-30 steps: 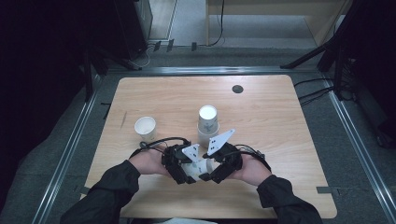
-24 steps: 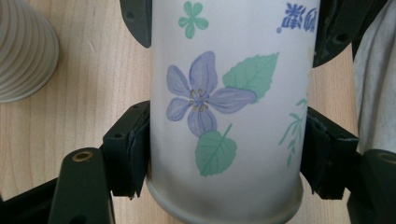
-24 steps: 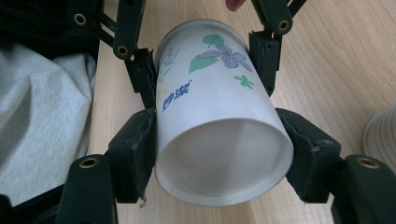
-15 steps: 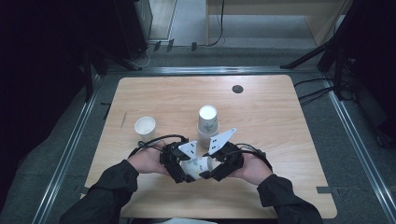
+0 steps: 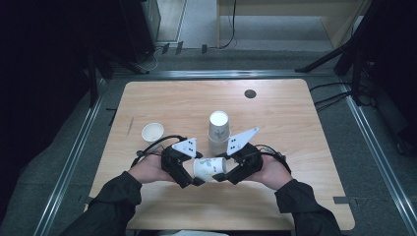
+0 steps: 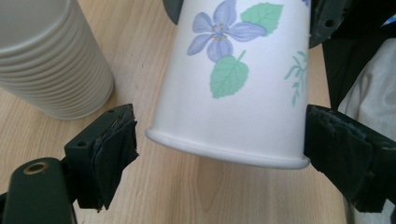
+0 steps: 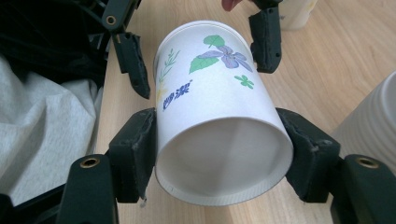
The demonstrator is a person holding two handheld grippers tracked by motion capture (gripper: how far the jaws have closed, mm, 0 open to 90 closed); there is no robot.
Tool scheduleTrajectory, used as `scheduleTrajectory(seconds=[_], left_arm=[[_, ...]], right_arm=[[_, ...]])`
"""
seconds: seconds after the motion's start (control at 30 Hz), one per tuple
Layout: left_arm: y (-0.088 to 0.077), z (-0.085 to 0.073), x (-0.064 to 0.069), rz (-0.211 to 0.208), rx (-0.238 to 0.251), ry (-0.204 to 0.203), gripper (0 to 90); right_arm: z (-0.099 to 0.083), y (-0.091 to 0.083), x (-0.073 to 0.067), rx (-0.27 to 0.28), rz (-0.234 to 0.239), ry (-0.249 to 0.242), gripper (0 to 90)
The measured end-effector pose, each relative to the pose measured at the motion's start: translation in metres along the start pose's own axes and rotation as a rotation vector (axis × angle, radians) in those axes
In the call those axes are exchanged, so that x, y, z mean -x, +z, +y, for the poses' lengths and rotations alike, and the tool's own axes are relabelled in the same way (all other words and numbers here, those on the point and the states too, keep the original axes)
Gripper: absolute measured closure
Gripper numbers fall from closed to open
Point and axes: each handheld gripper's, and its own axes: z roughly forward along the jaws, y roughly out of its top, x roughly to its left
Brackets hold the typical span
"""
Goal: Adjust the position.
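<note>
A white paper cup [image 5: 209, 167] printed with purple flowers and green leaves lies sideways just above the table, between both grippers. My right gripper [image 7: 224, 154] is shut on one end of it, a pad pressed on each side. My left gripper [image 6: 212, 149] straddles the rolled rim of the cup [image 6: 233, 79]. Its jaws have just been opening, and a clear gap shows at its left pad [image 6: 112, 144]. In the high view the left gripper [image 5: 195, 170] and right gripper [image 5: 224, 170] face each other near the table's front edge.
A tall stack of ribbed white cups [image 5: 219, 129] stands upright just behind the grippers. A single small white cup [image 5: 153, 132] sits to the left. The wooden table [image 5: 295, 142] has a dark round hole [image 5: 250, 93] at the back right. Dark floor and metal rails surround it.
The left jaws have spread off the flowered cup while the right jaws have closed on it. Both hands have lifted slightly with the cup between them.
</note>
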Motion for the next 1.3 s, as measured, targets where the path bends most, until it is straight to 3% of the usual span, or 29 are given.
scheduleTrajectory(seconds=[0.2, 0.4, 0.67, 0.77, 1.07, 1.3], left_arm=[[-0.003, -0.002, 0.006, 0.005, 0.063, -0.007, 11.3], [-0.009, -0.004, 0.009, -0.020, 0.136, -0.008, 13.9], [-0.017, -0.006, 0.006, -0.048, 0.243, -0.035, 15.5], [-0.020, -0.006, 0.007, -0.048, 0.270, -0.027, 19.4], [-0.023, -0.007, 0.007, -0.048, 0.260, -0.021, 25.1], [-0.030, -0.008, 0.002, -0.039, 0.217, -0.034, 27.0]], right_arm=[[0.007, -0.001, -0.002, 0.025, 0.033, -0.019, 33.7], [0.014, -0.003, -0.003, 0.078, 0.066, -0.024, 33.7], [0.015, -0.009, -0.002, 0.127, 0.090, -0.010, 33.7], [0.015, -0.011, -0.002, 0.140, 0.094, 0.002, 33.8], [0.016, -0.010, -0.002, 0.137, 0.107, -0.003, 34.5], [0.014, -0.004, -0.004, 0.081, 0.086, -0.022, 25.4]])
